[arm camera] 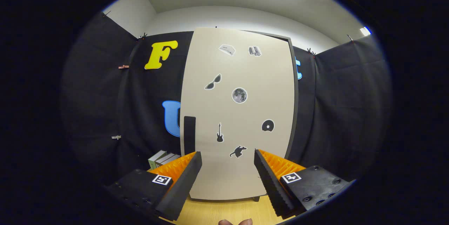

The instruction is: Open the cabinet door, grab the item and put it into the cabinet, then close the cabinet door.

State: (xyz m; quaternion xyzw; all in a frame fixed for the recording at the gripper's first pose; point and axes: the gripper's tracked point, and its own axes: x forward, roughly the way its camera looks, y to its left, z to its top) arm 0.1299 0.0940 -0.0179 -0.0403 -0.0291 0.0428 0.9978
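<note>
A tall beige cabinet (pixel 238 112) stands straight ahead of my fingers, its door shut and covered with several small stickers. A dark vertical handle (pixel 189 135) sits on the door's left edge, just above my left finger. My gripper (pixel 228 158) is open, with nothing between its fingers; the door's lower half shows in the gap between them. Several books (pixel 163 159) lie to the left of the cabinet's foot, partly hidden behind my left finger (pixel 186 176).
The cabinet stands on a light wooden surface (pixel 224 212). Black cloth walls close in on the left, right and behind. A person's fingertips (pixel 235 222) show at the very bottom, below the fingers.
</note>
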